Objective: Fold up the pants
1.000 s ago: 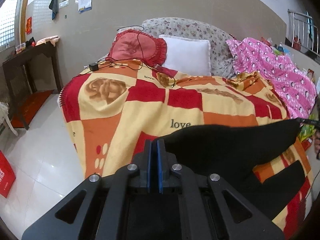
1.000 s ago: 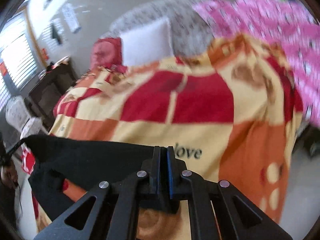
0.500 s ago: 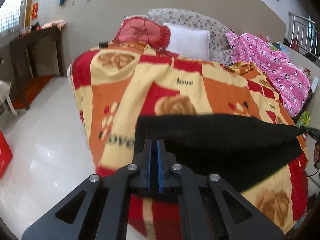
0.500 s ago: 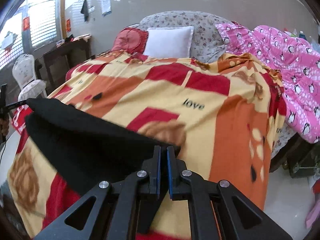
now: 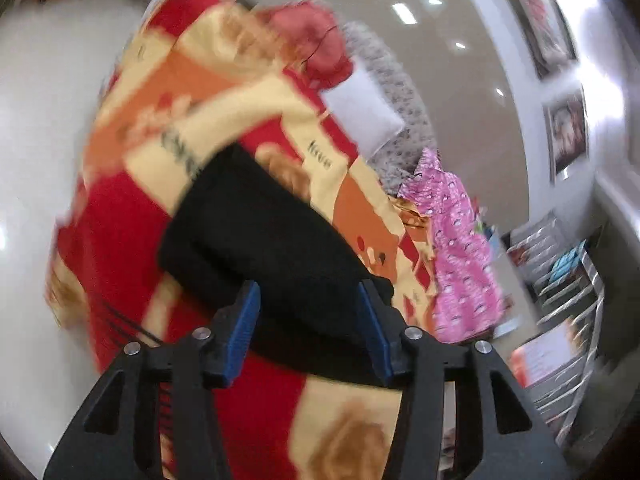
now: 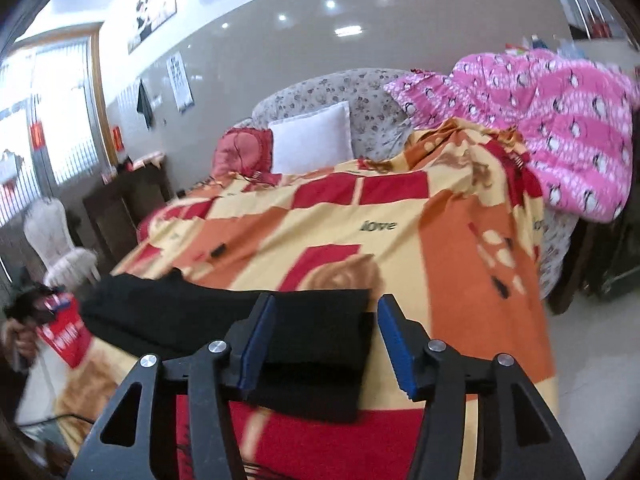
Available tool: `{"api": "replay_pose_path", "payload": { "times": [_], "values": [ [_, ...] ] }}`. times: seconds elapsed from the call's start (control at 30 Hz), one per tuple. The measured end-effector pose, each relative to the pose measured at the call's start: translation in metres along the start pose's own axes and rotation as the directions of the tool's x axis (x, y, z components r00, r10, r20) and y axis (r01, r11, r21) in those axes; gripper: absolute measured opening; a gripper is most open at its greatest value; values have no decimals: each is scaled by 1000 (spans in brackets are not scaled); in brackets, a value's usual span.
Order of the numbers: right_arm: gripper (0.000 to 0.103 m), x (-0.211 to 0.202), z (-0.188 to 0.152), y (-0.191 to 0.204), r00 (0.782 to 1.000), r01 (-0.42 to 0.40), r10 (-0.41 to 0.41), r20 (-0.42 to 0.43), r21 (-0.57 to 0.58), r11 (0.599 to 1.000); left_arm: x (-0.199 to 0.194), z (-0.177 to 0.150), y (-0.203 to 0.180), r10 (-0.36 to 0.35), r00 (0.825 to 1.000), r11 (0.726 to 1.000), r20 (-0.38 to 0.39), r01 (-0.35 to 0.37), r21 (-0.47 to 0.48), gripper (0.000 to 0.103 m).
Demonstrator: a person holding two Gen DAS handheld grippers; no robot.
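The black fabric pants (image 6: pixel 224 320) lie doubled over on the red, orange and cream checked blanket (image 6: pixel 472 264) near the foot of the bed, layers stacked one on the other, likely so the fold can settle flat. The left claw (image 5: pixel 308 328) hangs just over the bundle's near edge with its blue-padded jaws spread wide, pinching nothing. The right claw (image 6: pixel 326 344) is likewise wide apart, straddling the folded end without gripping it. Behind lie a white square pillow (image 6: pixel 312 144) and a pink penguin-print quilt (image 6: pixel 560 120).
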State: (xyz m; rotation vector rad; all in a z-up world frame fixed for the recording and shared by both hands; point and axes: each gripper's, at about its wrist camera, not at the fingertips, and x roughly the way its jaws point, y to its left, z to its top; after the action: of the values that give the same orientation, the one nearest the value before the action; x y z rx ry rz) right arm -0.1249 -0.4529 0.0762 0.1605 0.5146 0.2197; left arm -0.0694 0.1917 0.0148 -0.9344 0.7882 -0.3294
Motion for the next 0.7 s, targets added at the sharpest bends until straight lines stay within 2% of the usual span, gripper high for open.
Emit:
{"api": "replay_pose_path", "payload": {
  "times": [0.07, 0.17, 0.37, 0.47, 0.53, 0.57, 0.63, 0.7],
  "values": [
    [54, 2, -2, 8, 1000, -9, 9, -4, -7, 1000, 13, -1, 13, -20, 1000, 995, -21, 18, -101, 48],
    [54, 5, -6, 21, 1000, -24, 23, -10, -28, 999, 25, 1, 22, -15, 1000, 987, -14, 13, -160, 48],
    [54, 13, -14, 33, 998, -57, 57, -30, -16, 998, 32, 10, 6, 26, 999, 996, 47, -22, -88, 48],
    [57, 11, -13, 28, 998, -44, 46, -41, 43, 998, 32, 4, -2, 92, 993, 996, 69, -91, -21, 44],
    [60, 9, -10, 20, 998, -8, 15, -66, 111, 994, 31, -2, -8, 196, 975, 977, 102, -204, 65, 18],
    [60, 8, -9, 13, 997, 6, 8, -82, 162, 987, 31, -5, -11, 231, 966, 965, 116, -243, 102, 17],
    [62, 5, -8, -8, 993, -17, 53, -105, 323, 946, 30, -11, -18, 273, 949, 940, 159, -298, 167, 15],
    [62, 1, -10, -28, 989, -52, 112, -97, 479, 876, 32, -15, -27, 311, 928, 905, 206, -356, 235, 15]
  ]
}}
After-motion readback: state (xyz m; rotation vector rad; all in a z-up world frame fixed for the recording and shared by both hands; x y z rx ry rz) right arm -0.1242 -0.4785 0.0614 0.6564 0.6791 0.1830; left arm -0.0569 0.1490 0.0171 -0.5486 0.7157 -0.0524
